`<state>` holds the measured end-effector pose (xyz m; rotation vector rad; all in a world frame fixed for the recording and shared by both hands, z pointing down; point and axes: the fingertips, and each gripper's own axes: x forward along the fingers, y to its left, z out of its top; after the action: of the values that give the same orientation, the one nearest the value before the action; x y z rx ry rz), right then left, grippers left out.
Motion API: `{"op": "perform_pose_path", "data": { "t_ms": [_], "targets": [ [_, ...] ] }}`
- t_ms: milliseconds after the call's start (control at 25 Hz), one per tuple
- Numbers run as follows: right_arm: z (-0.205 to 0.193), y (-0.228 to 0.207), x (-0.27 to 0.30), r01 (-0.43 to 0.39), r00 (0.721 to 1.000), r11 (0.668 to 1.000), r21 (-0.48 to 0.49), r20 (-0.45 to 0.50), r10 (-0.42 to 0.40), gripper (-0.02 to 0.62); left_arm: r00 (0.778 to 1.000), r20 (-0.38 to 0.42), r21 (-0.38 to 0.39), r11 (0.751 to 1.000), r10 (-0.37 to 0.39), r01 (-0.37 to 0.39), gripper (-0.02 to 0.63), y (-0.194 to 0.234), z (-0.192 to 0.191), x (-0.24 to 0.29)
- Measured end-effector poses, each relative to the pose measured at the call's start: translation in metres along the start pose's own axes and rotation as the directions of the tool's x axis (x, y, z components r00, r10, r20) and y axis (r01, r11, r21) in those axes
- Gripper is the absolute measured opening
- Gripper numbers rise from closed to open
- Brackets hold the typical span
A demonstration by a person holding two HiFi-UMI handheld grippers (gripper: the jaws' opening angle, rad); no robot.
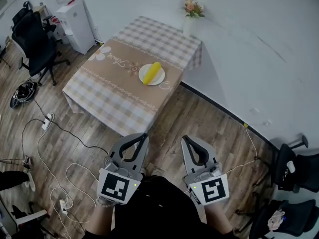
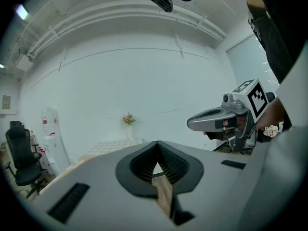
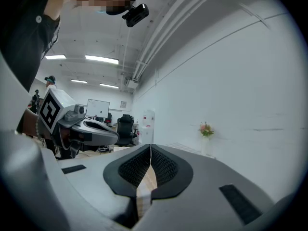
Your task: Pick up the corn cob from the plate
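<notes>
While left tongs (image 1: 145, 135) sit closed, corn cob (image 1: 151, 73) apparently lies on plate (image 1: 159, 78).

Left gripper (image 1: 144, 135), right gripper (image 1: 184, 138) side by side, both closed, empty, seemingly level.

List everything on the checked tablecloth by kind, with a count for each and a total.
Corn cob: 1
Plate: 1
Vase of flowers: 1
Total: 3
</notes>
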<state>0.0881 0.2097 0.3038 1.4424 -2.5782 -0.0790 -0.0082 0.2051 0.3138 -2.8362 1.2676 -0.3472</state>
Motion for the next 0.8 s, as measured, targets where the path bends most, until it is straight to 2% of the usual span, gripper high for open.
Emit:
{"op": "perform_pose_path", "data": {
  "t_ms": [800],
  "targets": [
    [-0.025, -0.012, -0.038, -0.054, 0.998, 0.999, -0.002, 0.013, 0.054, 0.041, 0.998, -0.006, -0.012, 0.998, 0.067, -0.067, 0.012, -0.046, -0.009, 0.001]
  ]
}}
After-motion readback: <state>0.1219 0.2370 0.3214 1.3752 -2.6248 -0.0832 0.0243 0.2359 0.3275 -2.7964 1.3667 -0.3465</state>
